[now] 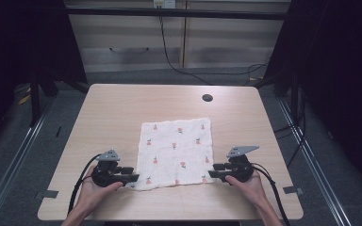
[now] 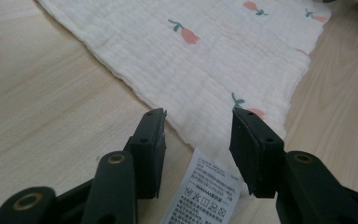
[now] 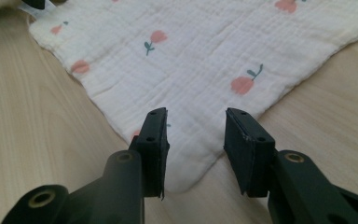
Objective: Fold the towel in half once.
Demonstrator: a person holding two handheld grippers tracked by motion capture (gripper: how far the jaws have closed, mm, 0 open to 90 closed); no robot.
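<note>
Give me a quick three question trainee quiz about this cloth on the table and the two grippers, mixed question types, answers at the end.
1. True or false: the cloth lies spread flat on the table.
2. Which corner of the cloth carries the care label? A) the one at the left gripper B) the one at the right gripper C) a far corner
3. What is printed on the cloth?

Key:
1. True
2. A
3. Small pink flowers with green stems

One cloth (image 1: 176, 153), one care label (image 2: 204, 193), one table (image 1: 122, 108), two tools
</note>
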